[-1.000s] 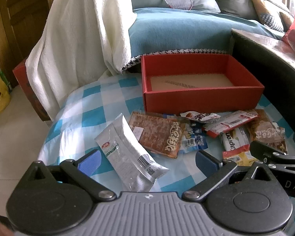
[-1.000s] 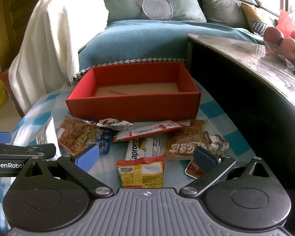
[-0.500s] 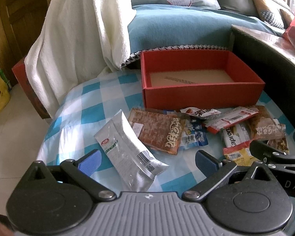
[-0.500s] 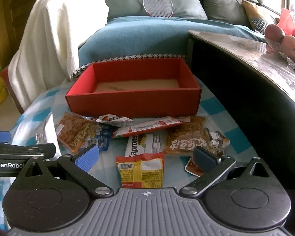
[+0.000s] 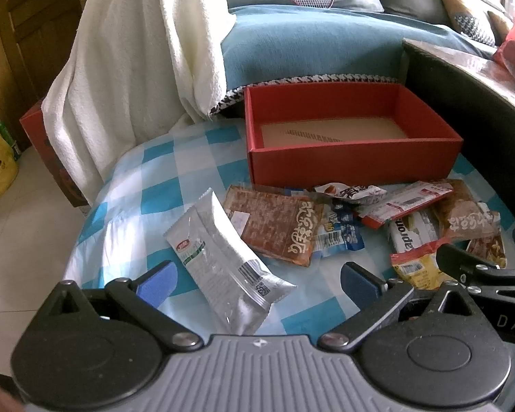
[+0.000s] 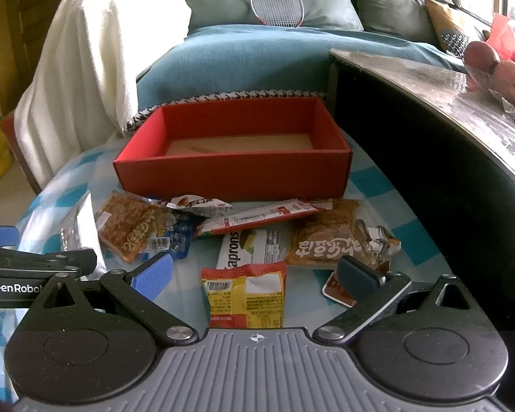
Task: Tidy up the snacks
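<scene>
An empty red box (image 5: 353,163) (image 6: 230,175) stands at the back of a blue-checked cloth (image 5: 147,185). Several snack packets lie in front of it. A silver-white packet (image 5: 223,261) lies between the fingers of my open left gripper (image 5: 257,283). A brown packet (image 5: 274,226) lies beyond it. My open right gripper (image 6: 254,273) hovers over a yellow-red packet (image 6: 245,295). Behind that lie a white "Caprons" packet (image 6: 254,249), a long red stick packet (image 6: 257,216) and a brown packet (image 6: 329,240). Both grippers are empty.
A dark table (image 6: 429,144) with fruit (image 6: 498,68) borders the cloth on the right. A white towel (image 5: 137,55) hangs over a chair at the left. A sofa with a badminton racket (image 6: 276,0) is behind. The floor (image 5: 20,240) drops off at the left.
Both grippers have risen and drawn back slightly, so the box and packets sit a little lower in view. Nothing on the cloth has moved.
</scene>
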